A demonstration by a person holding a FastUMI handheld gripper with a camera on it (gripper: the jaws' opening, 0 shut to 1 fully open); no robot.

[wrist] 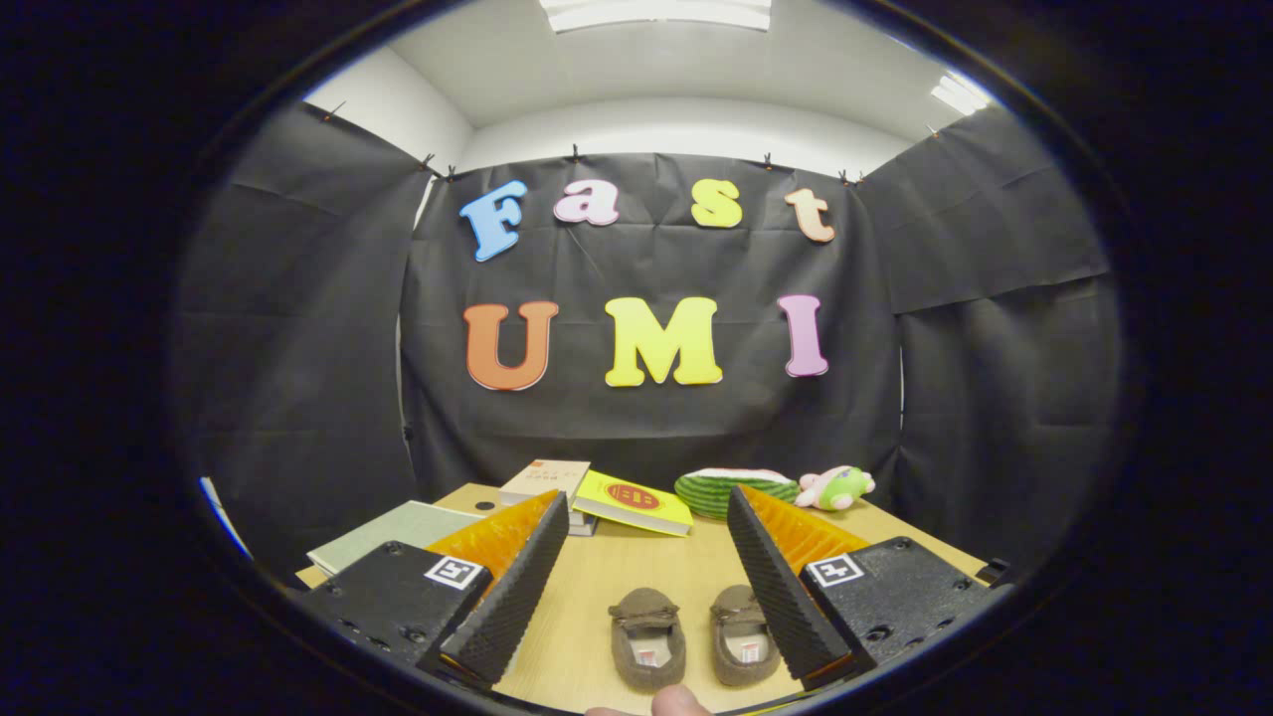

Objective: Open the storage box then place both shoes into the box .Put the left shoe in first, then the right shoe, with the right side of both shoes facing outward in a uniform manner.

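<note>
black cloth walls, wooden table, ceiling lights

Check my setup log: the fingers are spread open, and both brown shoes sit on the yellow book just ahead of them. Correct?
Not quite. The gripper view shows the fingers open, but both brown shoes sit on the bare wooden table between them; the yellow book lies farther back.

**Hand-held gripper wide open over two little shoes**

The hand-held gripper hangs above the table with its fingers spread apart, gripping nothing. A pair of brown shoes sits side by side near the front edge, between the fingers, the right-hand one partly behind a finger. Along the far edge: stacked books, a yellow book, a watermelon-striped thing and a plush toy. A fingertip pokes in at the front edge.
</note>
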